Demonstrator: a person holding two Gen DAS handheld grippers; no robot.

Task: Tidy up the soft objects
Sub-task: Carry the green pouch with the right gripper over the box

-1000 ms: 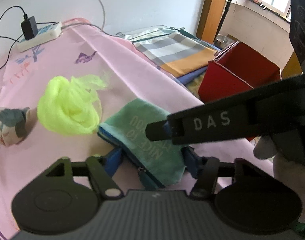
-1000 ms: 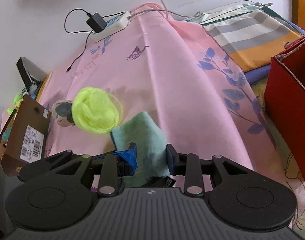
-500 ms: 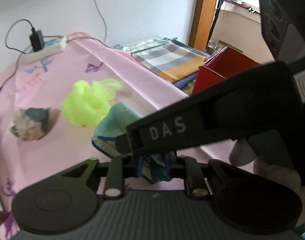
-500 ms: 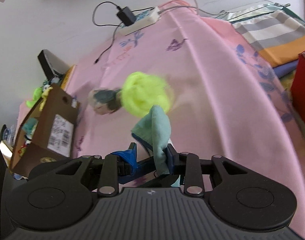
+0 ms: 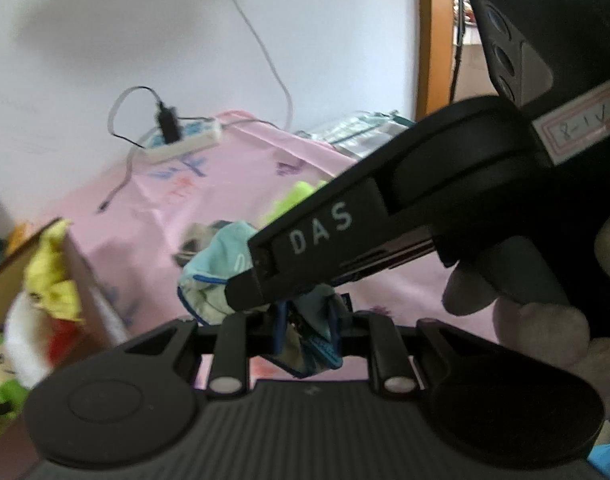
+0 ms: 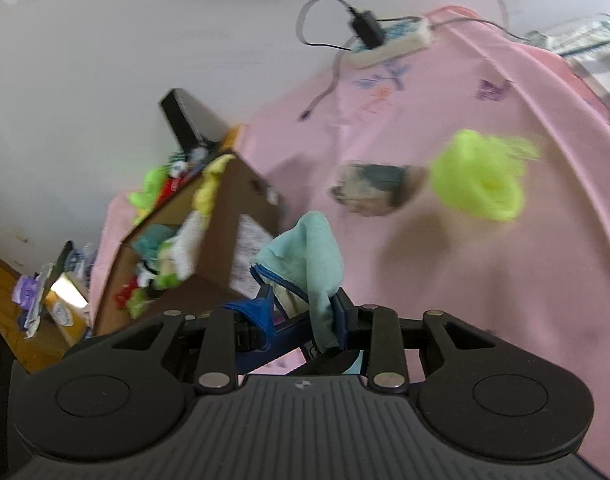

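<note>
A teal cloth with blue trim hangs lifted above the pink bedsheet. My left gripper is shut on its lower end. My right gripper is also closed on the same teal cloth; its black body crosses the left wrist view. A cardboard box filled with soft toys stands to the left, also seen in the left wrist view. A neon yellow mesh scrunchie and a crumpled patterned cloth lie on the sheet beyond.
A white power strip with a black charger and cables lies at the far edge by the wall. Striped folded fabric lies at the far right. Clutter sits on the floor at the left.
Both grippers have lifted the teal cloth off the sheet and swung left toward the cardboard box. The red box has left the view.
</note>
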